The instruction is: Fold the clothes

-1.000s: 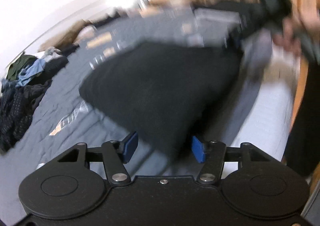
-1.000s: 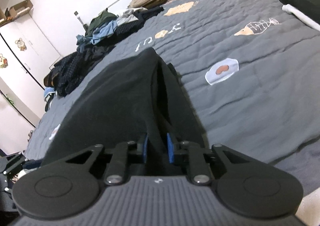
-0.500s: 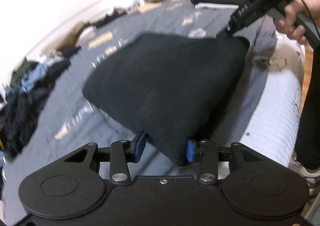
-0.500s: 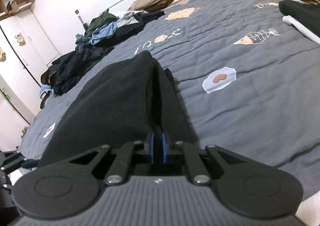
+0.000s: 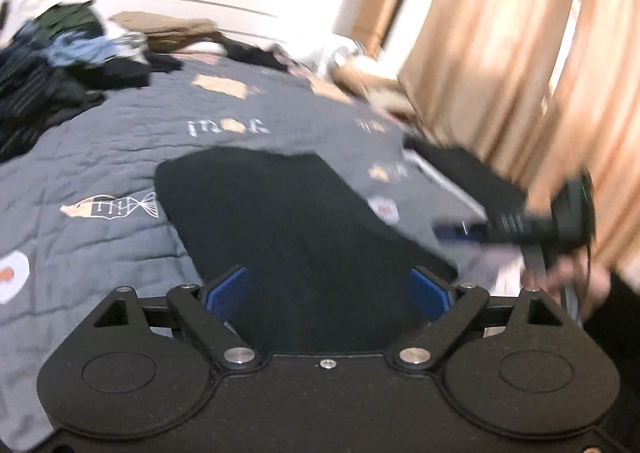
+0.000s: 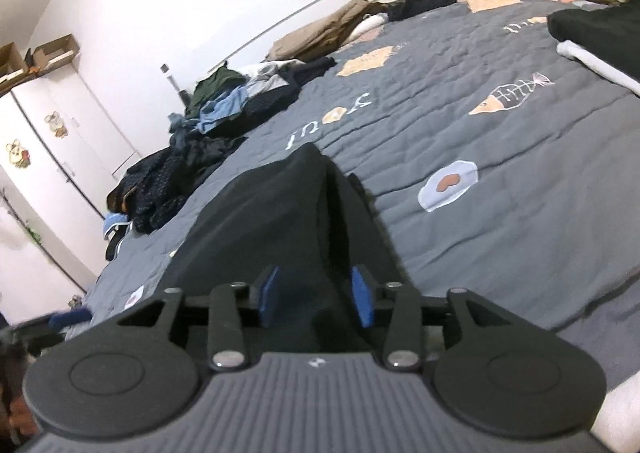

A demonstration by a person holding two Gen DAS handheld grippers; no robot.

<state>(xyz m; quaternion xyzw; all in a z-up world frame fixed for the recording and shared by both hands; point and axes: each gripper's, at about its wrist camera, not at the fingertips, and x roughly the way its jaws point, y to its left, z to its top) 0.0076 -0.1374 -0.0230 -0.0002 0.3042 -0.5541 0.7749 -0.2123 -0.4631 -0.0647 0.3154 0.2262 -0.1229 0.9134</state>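
Right now a folded black garment (image 5: 288, 229) lies on the grey quilt (image 5: 100, 157) of the bed, close to the near edge, with its fold ridge running away from the right gripper in that gripper's view. The left gripper (image 5: 328, 289) sits at one end of the garment with its blue pads (image 5: 224, 289) spread wide; its jaws have just been opening, and the cloth lies between them without either pad pressing on it, so it is released. The right gripper (image 6: 316, 297) is at the neighbouring edge, its jaws also just opened part way; the black cloth lies in the gap, and the pads (image 6: 362, 301) stand clear of it on both sides, so this one has let go too. In the left view the right gripper (image 5: 460, 231) shows blurred at the right, with a person's hand (image 5: 568, 277) behind it.

Along the far side of the bed a jumbled pile of clothes (image 6: 224, 109) in dark, blue and green lies well apart from the black garment. A folded stack (image 6: 600, 37), black over white, rests near the right edge of the quilt. Tan curtains (image 5: 520, 53) hang beyond the bed, and a white wardrobe (image 6: 52, 133) stands against the wall.
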